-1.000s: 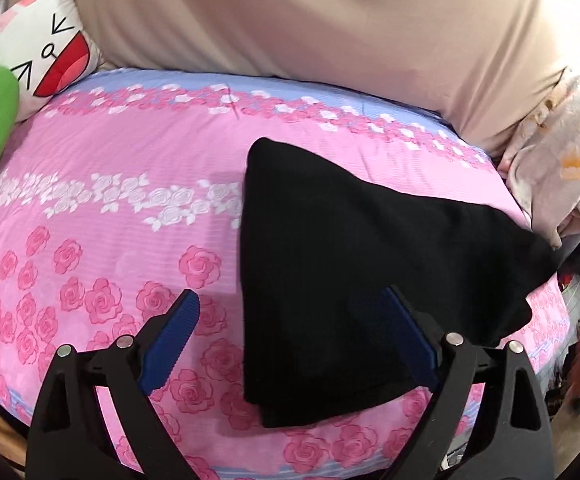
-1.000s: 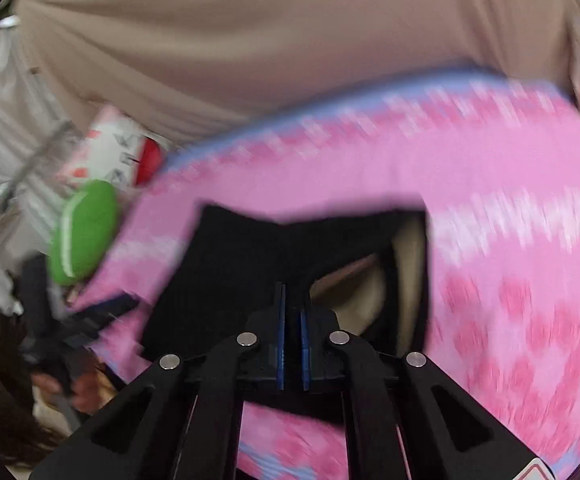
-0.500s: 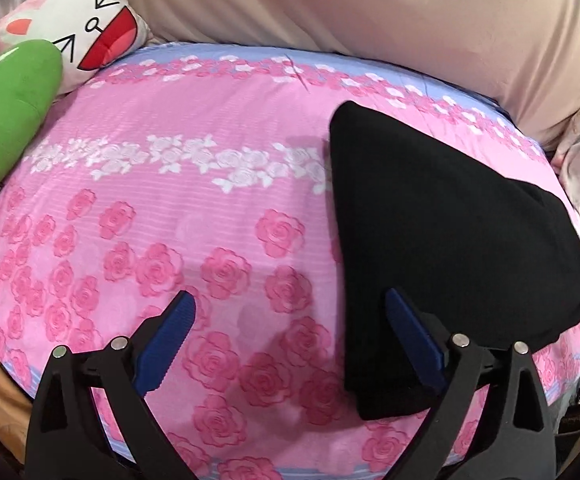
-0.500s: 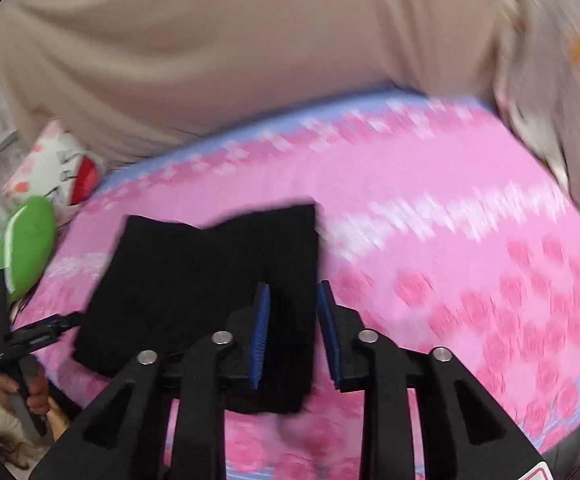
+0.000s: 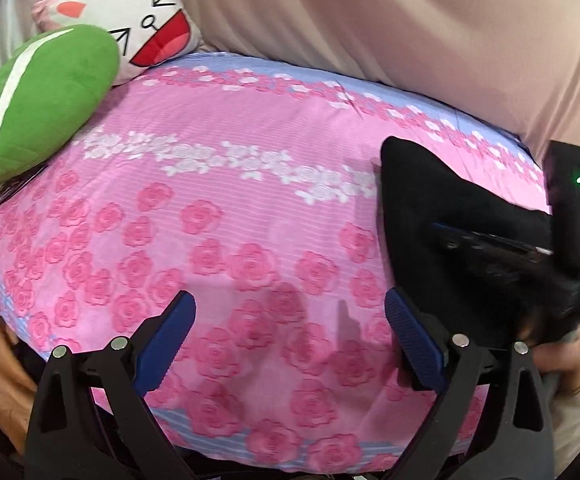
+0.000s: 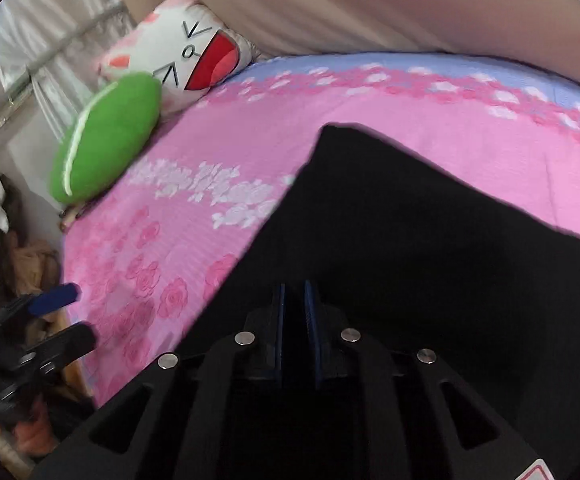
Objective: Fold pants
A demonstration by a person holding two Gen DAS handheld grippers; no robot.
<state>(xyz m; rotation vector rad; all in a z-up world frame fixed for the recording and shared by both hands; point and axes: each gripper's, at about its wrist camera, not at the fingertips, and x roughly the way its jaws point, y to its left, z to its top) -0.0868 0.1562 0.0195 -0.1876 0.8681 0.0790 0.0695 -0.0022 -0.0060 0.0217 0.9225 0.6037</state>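
The big bed with the pink rose sheet point(image 5: 217, 240) fills most of the room here. A tan cloth point(image 5: 410, 32) hangs behind it. A green leaf-shaped plush pillow point(image 5: 37, 100) and a white cartoon-face pillow point(image 5: 145, 16) sit at the far left corner.

The black folded pants point(image 6: 390, 216) lie flat on the right side of the bed, near the front edge. They look soft and floppy, light enough to lift with one pinch, and thick where the layers stack up. I think they will sag and slide open if held by only one layer, so the best place to take hold is at an edge or corner, pinching all the layers together.

The right hand-held gripper point(image 6: 294, 300) is over the pants. Its jaws have just been closing, and only a thin gap shows between them. The cloth there is too dark for me to tell if any is pinched.

The left hand-held gripper point(image 5: 290, 332) is spread wide and holds nothing. It hangs over bare sheet, just left of the pants.
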